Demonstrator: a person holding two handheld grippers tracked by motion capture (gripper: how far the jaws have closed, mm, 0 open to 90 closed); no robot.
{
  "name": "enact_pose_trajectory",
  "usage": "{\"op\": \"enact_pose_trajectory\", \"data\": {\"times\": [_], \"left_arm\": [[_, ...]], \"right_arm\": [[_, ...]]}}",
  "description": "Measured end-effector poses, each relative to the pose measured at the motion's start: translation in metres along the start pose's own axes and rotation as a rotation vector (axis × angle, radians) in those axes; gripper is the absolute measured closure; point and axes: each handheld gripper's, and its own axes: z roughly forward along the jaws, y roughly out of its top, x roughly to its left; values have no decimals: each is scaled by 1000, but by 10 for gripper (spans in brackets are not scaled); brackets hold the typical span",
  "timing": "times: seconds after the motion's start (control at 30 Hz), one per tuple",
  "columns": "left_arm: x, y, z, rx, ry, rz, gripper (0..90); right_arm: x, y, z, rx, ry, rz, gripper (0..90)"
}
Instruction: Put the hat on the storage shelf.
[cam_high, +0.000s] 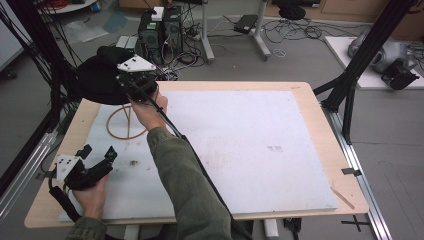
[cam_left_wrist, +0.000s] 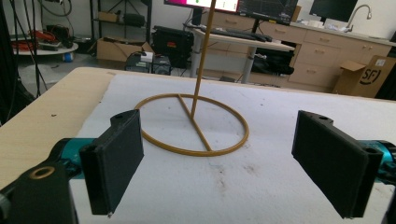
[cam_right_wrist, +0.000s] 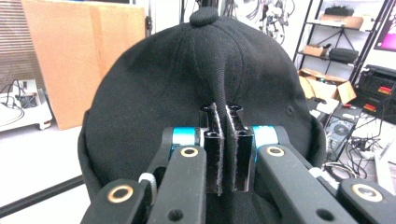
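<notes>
High view: a light wooden worktop (cam_high: 305, 95) covered by a white foam sheet (cam_high: 250, 150) runs across the middle of the frame. At upper left, the right gripper (cam_high: 131, 80), held in the person's right hand (cam_high: 150, 110), pinches a black fabric baseball cap (cam_high: 97, 80), which hangs over the far left corner of the worktop. Just below the cap in the frame, a thin tan stand with a ring base and an upright rod (cam_high: 125, 122) rests on the foam sheet. At lower left, the left gripper (cam_high: 97, 154), held in the left hand (cam_high: 92, 197), lies near the front edge, apart from the stand, with its fingers spread wide.

Left gripper view: the two black fingers (cam_left_wrist: 116, 163) stand far apart at lower left and lower right of the frame with nothing between them. The ring base of the tan stand (cam_left_wrist: 194, 123) lies centre frame on the foam sheet (cam_left_wrist: 261, 186), beyond the fingertips; its rod rises out of the top of the frame.

Right gripper view: the fingers (cam_right_wrist: 214, 158) are closed to a narrow slit at centre frame, gripping a raised fold of the black cap (cam_right_wrist: 187, 79), whose crown and top button occupy the upper middle of the frame.
</notes>
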Motion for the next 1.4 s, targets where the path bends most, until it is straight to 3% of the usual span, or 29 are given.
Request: {"op": "enact_pose_trajectory", "data": {"times": [0.23,0.37,0.7,0.8,0.93,1.07,1.17,1.4], "left_arm": [[0,0,0,-7,-11,-3,168],[-1,0,1,-1,-15,-1,169],[0,0,2,-4,-9,-4,169],[0,0,2,-5,-9,-4,169],[0,0,2,-11,-17,2,168],[-1,0,2,-16,-18,6,168],[-1,0,2,-17,-14,10,168],[-1,0,3,-12,-22,17,174]], "right_arm": [[0,-2,2,11,20,8,848],[0,-4,6,48,15,-1,798],[-2,-1,1,28,8,1,730],[-4,0,0,22,-9,7,666],[-8,1,-4,3,-41,19,469],[-15,1,-10,-8,-63,22,353],[-24,-2,-15,-6,-81,56,246],[-45,-14,-37,-37,-100,79,168]]}}
